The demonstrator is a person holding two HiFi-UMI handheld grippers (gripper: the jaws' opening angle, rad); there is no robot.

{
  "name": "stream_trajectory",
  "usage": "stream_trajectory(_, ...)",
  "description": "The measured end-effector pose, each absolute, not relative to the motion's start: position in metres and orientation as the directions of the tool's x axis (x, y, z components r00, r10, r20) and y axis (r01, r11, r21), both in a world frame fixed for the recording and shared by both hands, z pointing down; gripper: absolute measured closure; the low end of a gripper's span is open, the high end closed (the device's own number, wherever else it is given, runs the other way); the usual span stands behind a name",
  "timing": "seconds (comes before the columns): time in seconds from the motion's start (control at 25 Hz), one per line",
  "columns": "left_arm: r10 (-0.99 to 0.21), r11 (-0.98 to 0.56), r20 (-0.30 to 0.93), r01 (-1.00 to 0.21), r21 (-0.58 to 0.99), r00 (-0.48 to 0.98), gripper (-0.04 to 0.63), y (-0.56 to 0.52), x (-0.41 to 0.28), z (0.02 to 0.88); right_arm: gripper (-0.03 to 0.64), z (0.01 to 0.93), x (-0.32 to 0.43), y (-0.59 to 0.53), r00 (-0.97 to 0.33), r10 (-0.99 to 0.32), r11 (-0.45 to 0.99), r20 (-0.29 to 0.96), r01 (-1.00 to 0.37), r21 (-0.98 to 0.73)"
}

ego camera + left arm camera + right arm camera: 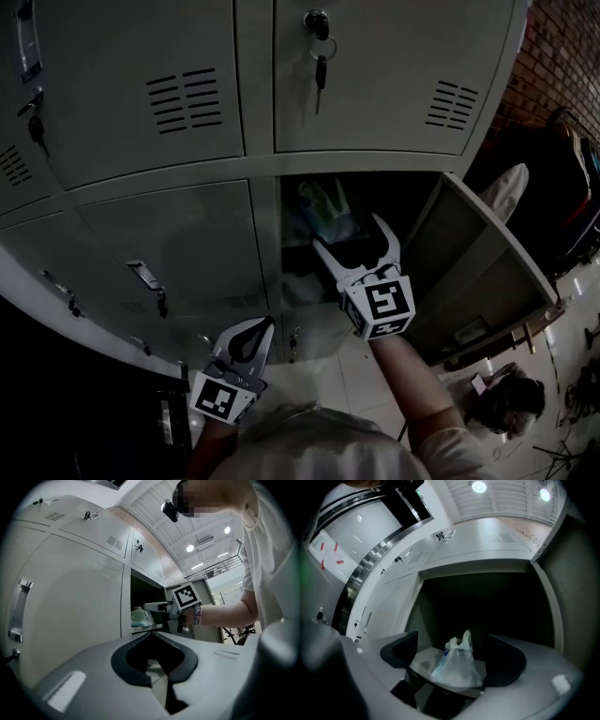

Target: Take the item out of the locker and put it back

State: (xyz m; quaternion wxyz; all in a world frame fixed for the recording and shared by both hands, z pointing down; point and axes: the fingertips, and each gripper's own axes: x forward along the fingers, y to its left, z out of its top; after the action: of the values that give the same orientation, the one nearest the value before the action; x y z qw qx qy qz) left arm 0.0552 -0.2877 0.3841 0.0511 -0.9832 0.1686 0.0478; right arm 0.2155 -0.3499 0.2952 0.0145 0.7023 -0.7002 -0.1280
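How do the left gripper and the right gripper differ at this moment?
The left gripper has its jaws together and empty; the right gripper has them apart, framing the plastic bag without pressing it. The right gripper points into the open locker; the left gripper sits back, before closed doors. Both share one grey two-jaw design.

Locker doors (141,84) looked painted sheet metal, matt grey, smooth. Bag (457,667), lower centre: thin translucent plastic, crinkled. Left gripper (263,328), right gripper (352,236) were smooth matt pale plastic with black linings. Brick wall (562,56), upper right, looked rough. Floor tiles (352,375) shone glossy.
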Motion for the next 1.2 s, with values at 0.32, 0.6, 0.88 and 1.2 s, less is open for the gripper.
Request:
stream_trajectory(0.32,-0.413,-0.903,-0.113,-0.423,-0.078,0.904,0.594,-0.317,0.044,0.383,0.317,0.324,0.244,-0.39,0.045,-0.998,-0.05,-0.041,-0.99,0.131)
stream_trajectory(0.6,-0.42,-0.901,-0.122,-0.429,-0.061,0.899,0.594,-0.328,0.047,0.384,0.593,0.329,0.244,-0.386,0.038,-0.999,-0.044,-0.033,-0.982,0.186)
stream_trajectory(0.88,-0.397,-0.911,-0.125,-0.407,-0.067,0.909,0.594,-0.325,0.053,0.382,0.605,0.305,0.239,-0.359,0.045,-0.991,-0.069,-0.128,-0.98,0.188)
stream_trajectory(1.2,-0.361,-0.926,-0.12,-0.371,-0.076,0.925,0.594,-0.315,0.059,0.383,0.604,0.337,0.204,-0.266,0.007,-0.988,-0.032,-0.156,-0.987,0.159)
